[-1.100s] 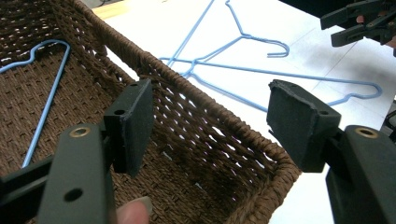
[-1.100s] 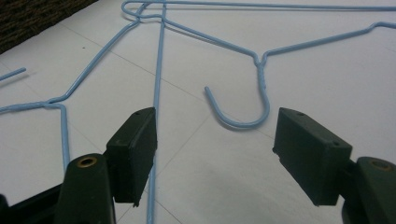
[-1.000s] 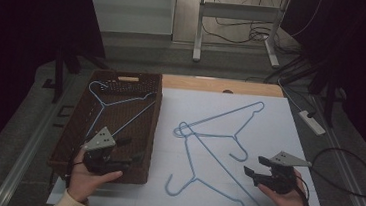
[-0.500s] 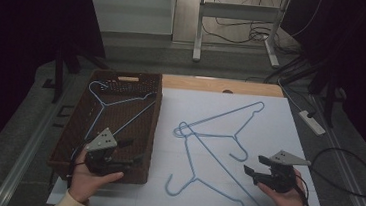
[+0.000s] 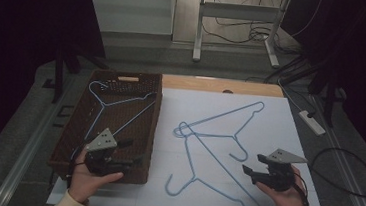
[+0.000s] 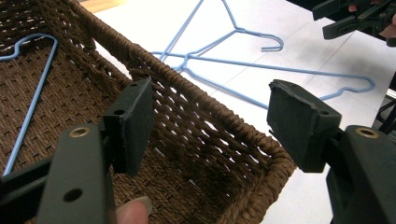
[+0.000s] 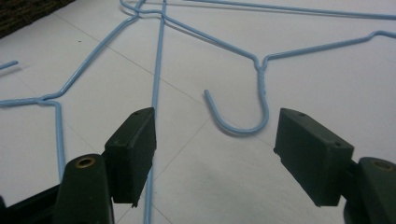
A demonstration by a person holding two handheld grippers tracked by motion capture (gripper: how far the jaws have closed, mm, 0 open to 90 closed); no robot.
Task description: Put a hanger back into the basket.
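A: High view: nothing has shifted since a second ago. Left gripper (image 5: 133,160) sits over the basket (image 5: 155,125) corner, one hanger (image 5: 102,102) inside, two hangers (image 5: 217,151) on the tabletop (image 5: 294,123).
B: Left gripper view?
A: Jaws wide, empty, straddling the rim.
B: Right gripper view?
A: Right gripper (image 7: 215,158) wide, empty, above the nearest hook (image 7: 243,123). Pickup not started.

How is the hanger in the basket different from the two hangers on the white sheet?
The hanger in the basket lies alone inside the brown basket; the two hangers on the white sheet lie outside it, crossing each other. All are light blue wire, and neither open gripper holds any.
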